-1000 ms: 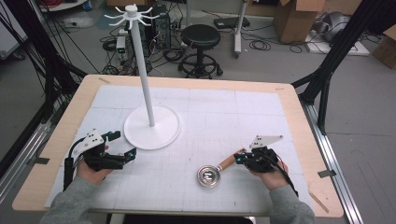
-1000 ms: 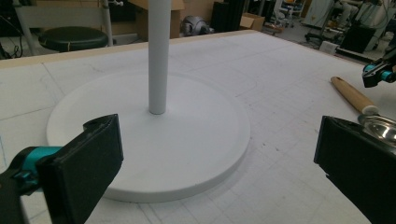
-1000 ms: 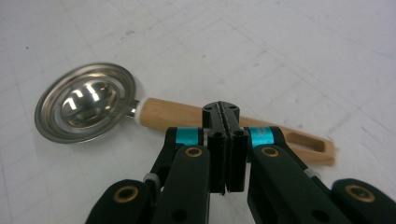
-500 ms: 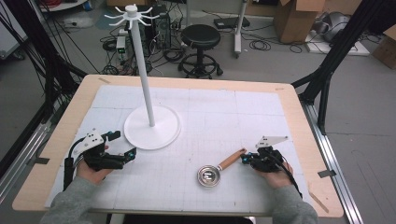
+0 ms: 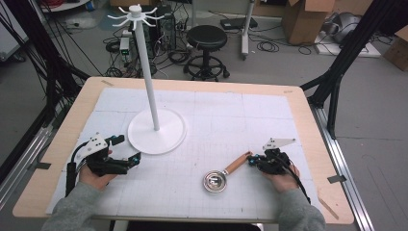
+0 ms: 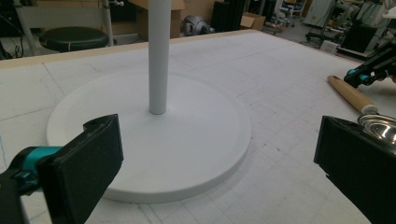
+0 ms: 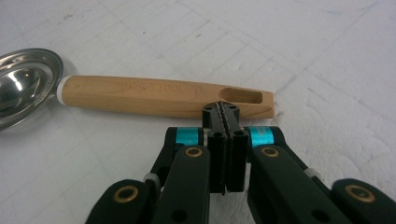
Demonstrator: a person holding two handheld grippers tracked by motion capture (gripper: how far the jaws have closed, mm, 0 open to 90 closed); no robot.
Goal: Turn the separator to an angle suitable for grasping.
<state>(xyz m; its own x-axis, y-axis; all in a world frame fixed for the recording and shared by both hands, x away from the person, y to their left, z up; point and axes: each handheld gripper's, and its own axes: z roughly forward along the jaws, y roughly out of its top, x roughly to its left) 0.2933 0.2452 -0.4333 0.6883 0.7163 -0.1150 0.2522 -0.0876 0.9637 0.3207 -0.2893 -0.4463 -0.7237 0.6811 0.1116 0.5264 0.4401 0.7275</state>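
Fingers of the right gripper (image 7: 226, 112) pressed together, empty, beside the ladle's wooden handle (image 7: 159, 95); left gripper (image 6: 219, 154) fingers spread wide.

Left gripper (image 5: 135, 157): held low in the left hand (image 5: 96, 174), near the white stand base (image 5: 156, 131), jaws wide apart, pointing level towards the base. Right gripper (image 7: 223, 111): held in the right hand (image 5: 279, 179), well apart from that base, jaws pressed together with nothing between them.
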